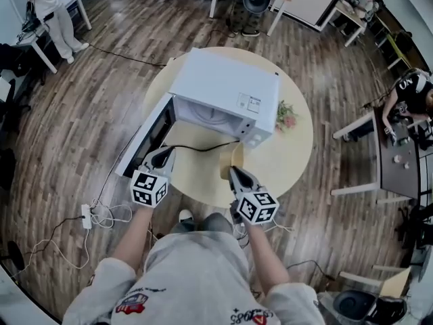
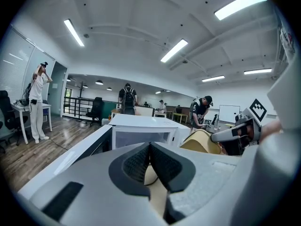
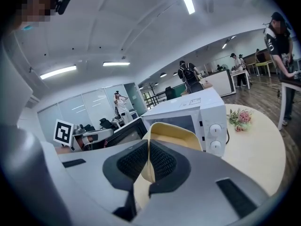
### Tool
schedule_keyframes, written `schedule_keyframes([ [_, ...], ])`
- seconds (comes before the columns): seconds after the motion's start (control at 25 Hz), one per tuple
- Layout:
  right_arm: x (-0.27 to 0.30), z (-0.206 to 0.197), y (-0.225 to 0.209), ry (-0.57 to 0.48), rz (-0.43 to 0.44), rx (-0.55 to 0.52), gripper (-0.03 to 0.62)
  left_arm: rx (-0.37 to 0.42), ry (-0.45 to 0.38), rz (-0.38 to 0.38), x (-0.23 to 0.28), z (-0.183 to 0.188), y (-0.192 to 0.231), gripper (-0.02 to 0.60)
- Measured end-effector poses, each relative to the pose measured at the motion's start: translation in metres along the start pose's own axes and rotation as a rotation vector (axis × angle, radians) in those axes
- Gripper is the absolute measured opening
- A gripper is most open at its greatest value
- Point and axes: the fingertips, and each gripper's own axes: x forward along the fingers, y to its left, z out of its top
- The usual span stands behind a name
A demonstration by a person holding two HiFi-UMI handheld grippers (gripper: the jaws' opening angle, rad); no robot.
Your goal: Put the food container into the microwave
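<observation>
The left gripper, jaws pressed together on nothing, hovers by the open microwave door at the table's near-left edge; the right gripper pinches the container's rim above the near edge. Held by one rim, it could tilt, or snag the cable crossing the bare tabletop ahead

Microwave cavity open, door swung left, cable lying across the approach

Light-grey short-sleeved T-shirt, red-and-black prints at five and seven o'clock; grey left gripper and right gripper bear black-and-white marker cubes.
</observation>
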Motion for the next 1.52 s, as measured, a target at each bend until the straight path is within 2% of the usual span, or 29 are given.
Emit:
schedule_keyframes([
  [0.68, 0.062, 0.004, -0.002, 0.046, 0.057, -0.051, 0.017, 0.002, -0.012, 0.022, 0.029, 0.011, 0.036, 0.003],
  [1.08, 0.103, -0.002, -0.004, 0.147, 0.101, -0.301, 0.018, -0.006, -0.008, 0.057, 0.039, 0.014, 0.056, 0.003],
  [1.52, 0.126, -0.023, 0.017, 0.285, 0.201, -0.743, 0.018, -0.023, -0.003, 0.102, 0.028, 0.004, 0.07, 0.003],
])
